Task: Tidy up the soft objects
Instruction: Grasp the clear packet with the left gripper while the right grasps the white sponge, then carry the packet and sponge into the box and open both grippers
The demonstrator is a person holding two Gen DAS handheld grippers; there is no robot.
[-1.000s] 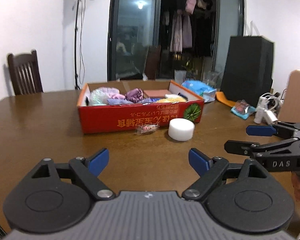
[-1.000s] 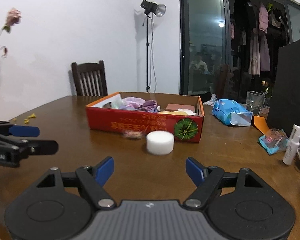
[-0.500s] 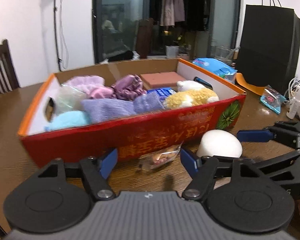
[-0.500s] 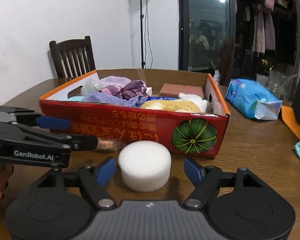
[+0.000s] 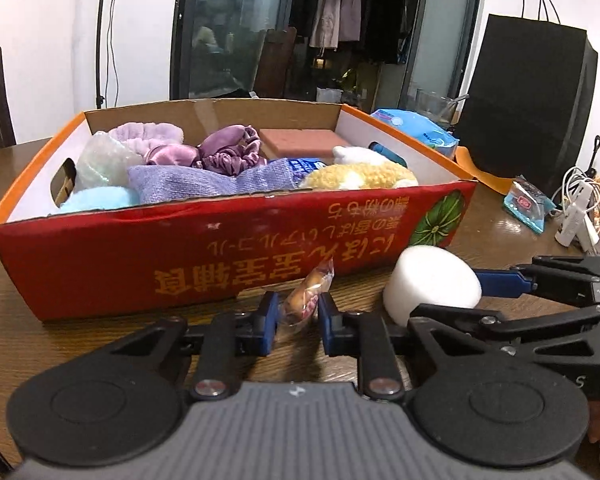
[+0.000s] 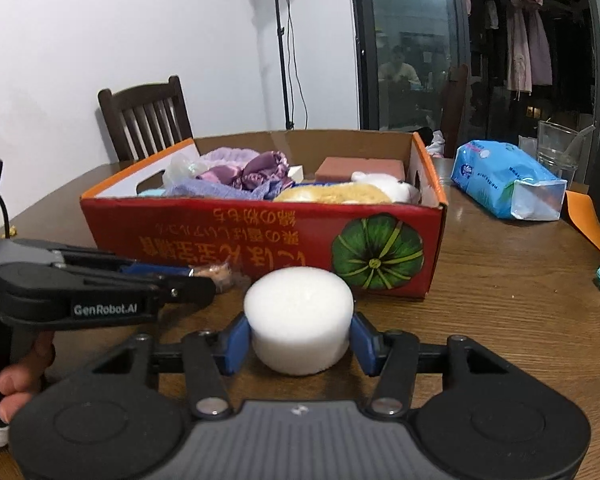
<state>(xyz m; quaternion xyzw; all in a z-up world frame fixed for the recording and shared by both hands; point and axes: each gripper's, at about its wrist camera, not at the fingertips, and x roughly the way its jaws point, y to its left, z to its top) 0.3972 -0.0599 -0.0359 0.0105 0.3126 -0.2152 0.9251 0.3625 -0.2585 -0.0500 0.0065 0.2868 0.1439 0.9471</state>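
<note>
1. Left wrist view: your left gripper (image 5: 298, 318) has just been closing and now pinches the small wrapped snack (image 5: 306, 296), lying just ahead against the box (image 5: 204, 264).
2. Your right gripper (image 6: 298, 336) has likewise been closing; its pads touch the white foam puck (image 6: 298, 320) on the table (image 6: 500, 300).
3. Beyond both, the box already holds many soft things; these two remain outside, unlifted.

White foam cylinder (image 6: 299, 320): upright on the table (image 6: 500, 300), just before the red box's (image 6: 260, 236) front wall, near its pumpkin-print corner. Small clear-wrapped soft item (image 5: 306, 294): tilted up on end, close against the same wall. Box filled with cloths, plush, sponge.
</note>
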